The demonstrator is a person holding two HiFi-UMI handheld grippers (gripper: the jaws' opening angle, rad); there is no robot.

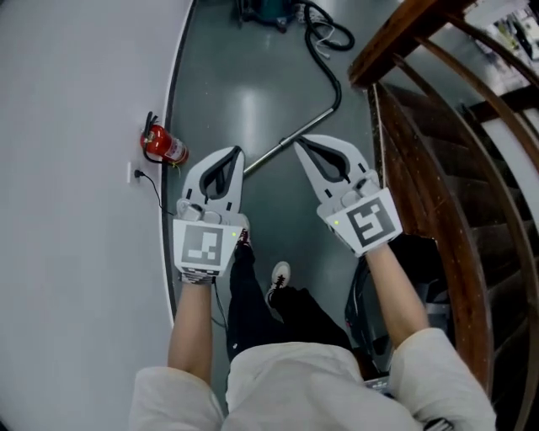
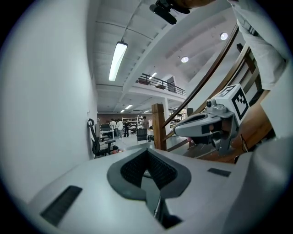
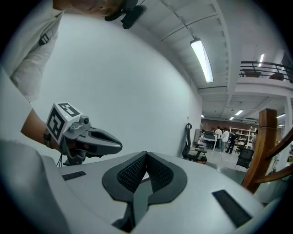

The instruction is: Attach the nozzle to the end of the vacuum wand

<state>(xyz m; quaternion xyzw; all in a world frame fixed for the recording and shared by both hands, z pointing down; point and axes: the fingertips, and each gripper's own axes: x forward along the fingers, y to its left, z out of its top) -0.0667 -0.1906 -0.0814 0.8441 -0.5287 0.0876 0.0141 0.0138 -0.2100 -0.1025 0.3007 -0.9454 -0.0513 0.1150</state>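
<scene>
**Both claws shut and empty, held up above the floor**
My left gripper (image 1: 229, 156) and right gripper (image 1: 305, 143) each have jaws pressed together on nothing. Beyond them the wand (image 1: 316, 120) lies on the floor, its hose (image 1: 324, 59) running to the vacuum (image 1: 265, 13). The left gripper hides the wand's near end and I see no nozzle, so it may be fitted or waiting. I'd want that end in sight next.

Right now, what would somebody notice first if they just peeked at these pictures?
Two white grippers fill the middle, the left gripper and right gripper side by side, jaws shut on nothing. A red fire extinguisher sits against the curved white wall at the left. Past the grippers a shiny wand lies on the grey floor, beside wooden stairs on the right.
</scene>
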